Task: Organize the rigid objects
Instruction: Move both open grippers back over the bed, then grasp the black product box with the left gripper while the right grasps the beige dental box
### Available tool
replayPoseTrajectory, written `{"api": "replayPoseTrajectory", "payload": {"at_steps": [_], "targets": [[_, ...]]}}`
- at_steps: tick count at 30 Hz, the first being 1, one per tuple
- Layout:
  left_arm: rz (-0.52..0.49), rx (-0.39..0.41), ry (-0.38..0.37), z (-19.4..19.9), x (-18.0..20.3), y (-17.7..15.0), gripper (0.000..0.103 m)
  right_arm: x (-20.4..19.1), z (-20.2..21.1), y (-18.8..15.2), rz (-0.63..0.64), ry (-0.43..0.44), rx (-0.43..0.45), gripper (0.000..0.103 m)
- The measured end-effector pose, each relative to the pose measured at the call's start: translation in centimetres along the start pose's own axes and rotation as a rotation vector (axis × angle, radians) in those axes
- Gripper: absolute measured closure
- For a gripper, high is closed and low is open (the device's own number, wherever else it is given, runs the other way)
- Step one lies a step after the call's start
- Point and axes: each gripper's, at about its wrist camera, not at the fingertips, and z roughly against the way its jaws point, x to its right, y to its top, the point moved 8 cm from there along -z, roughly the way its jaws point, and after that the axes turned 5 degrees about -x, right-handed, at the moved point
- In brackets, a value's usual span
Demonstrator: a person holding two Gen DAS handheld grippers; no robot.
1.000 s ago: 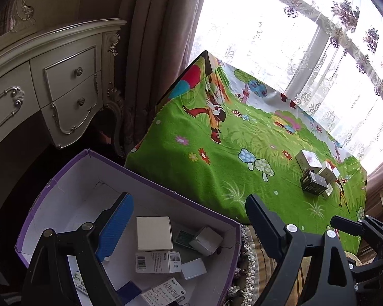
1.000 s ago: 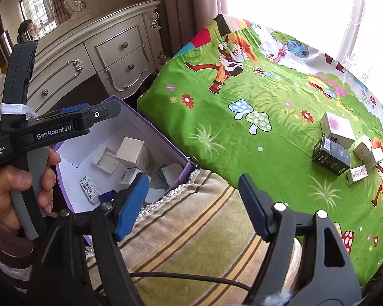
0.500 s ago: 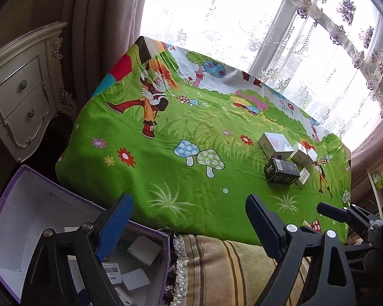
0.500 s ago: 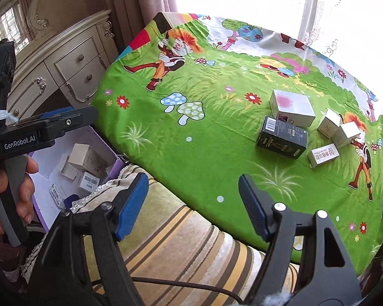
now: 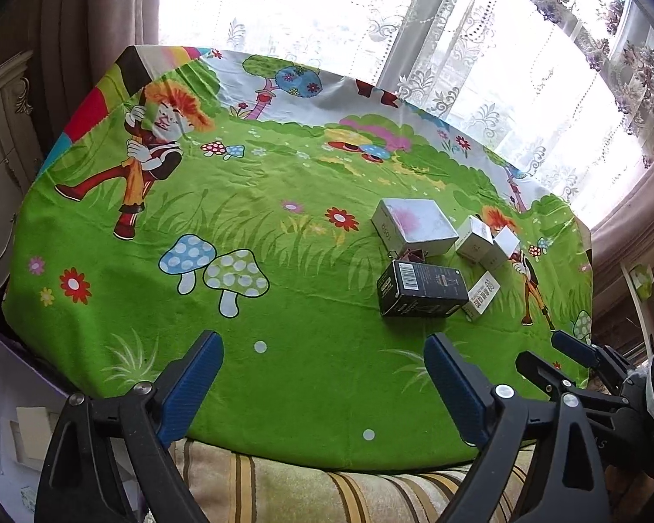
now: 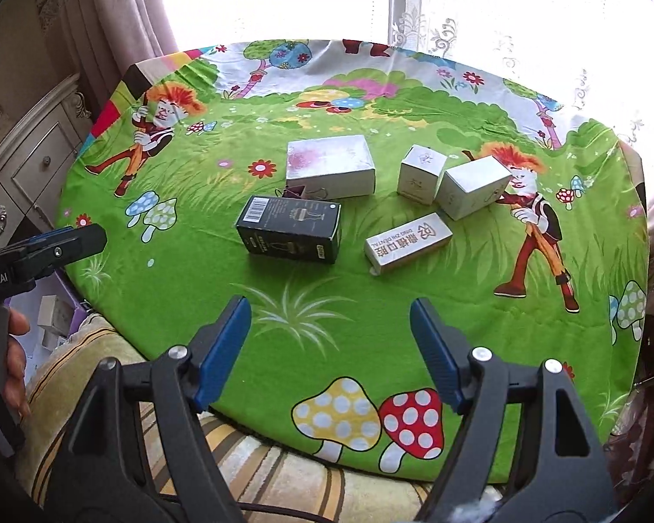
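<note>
Peeking behind black box: clip (half-hidden)

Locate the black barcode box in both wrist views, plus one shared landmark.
Left wrist: black box right of centre, just below the silver box.
Right wrist: black box left of centre, nearer the camera than the silver box.
Shared landmark: blue-and-green mushroom pair.
</note>
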Motion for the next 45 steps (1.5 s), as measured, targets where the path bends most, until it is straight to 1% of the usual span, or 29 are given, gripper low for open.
{"api": "replayPoseTrajectory", "payload": {"at_steps": [1, 5, 10, 15, 18, 21, 26, 27, 30, 35, 39, 41, 45], "targets": [[-0.007, 0.0, 0.004, -0.4, 0.6, 0.2, 0.0, 0.8, -0.2, 0.0, -0.008, -0.017, 0.004, 0.022], [-0.033, -0.008, 0.011, -2.1, 3.4, 1.0, 0.0, 3.9, -1.2, -0.1, -0.041, -0.071, 0.008, 0.021], [-0.09, -0.033, 0.006, -4.9, 7.3, 1.8, 0.0, 6.8, -2.4, -0.3, -0.088, -0.084, -0.001, 0.019], [-0.118, -0.076, 0.033, -8.2, 9.9, 2.3, 0.0, 8.9, -3.5, -0.6, -0.116, -0.099, -0.012, 0.017], [-0.12, -0.109, 0.054, -10.1, 10.5, 2.4, 0.0, 9.6, -4.0, -0.7, -0.125, -0.088, -0.013, 0.016], [-0.104, -0.141, 0.082, -11.7, 10.3, 2.4, 0.0, 10.0, -4.5, -0.6, -0.117, -0.085, -0.015, 0.015], [-0.097, -0.18, 0.097, -13.8, 9.9, 2.2, 0.0, 9.7, -5.4, 0.1, -0.057, -0.08, -0.013, 0.011], [-0.1, -0.18, 0.1, -14.1, 9.8, 2.2, 0.001, 9.5, -5.6, 0.3, -0.039, -0.08, -0.015, 0.01], [-0.11, -0.179, 0.091, -14.3, 9.6, 2.1, 0.014, 8.6, -6.4, 0.9, 0.023, -0.069, -0.022, 0.009], [-0.108, -0.162, 0.059, -13.7, 9.4, 2.1, 0.014, 7.0, -7.6, 1.7, 0.127, -0.034, -0.04, 0.009], [-0.1, -0.125, 0.041, -12.5, 8.9, 1.9, 0.014, 6.3, -8.5, 2.3, 0.188, -0.01, -0.061, 0.009], [-0.1, -0.102, 0.037, -11.7, 8.7, 2.0, 0.014, 6.1, -8.9, 2.5, 0.207, 0.002, -0.072, 0.009], [-0.079, -0.058, 0.036, -10.3, 7.8, 2.4, 0.014, 6.2, -9.4, 3.2, 0.196, 0.047, -0.086, 0.008]]}}
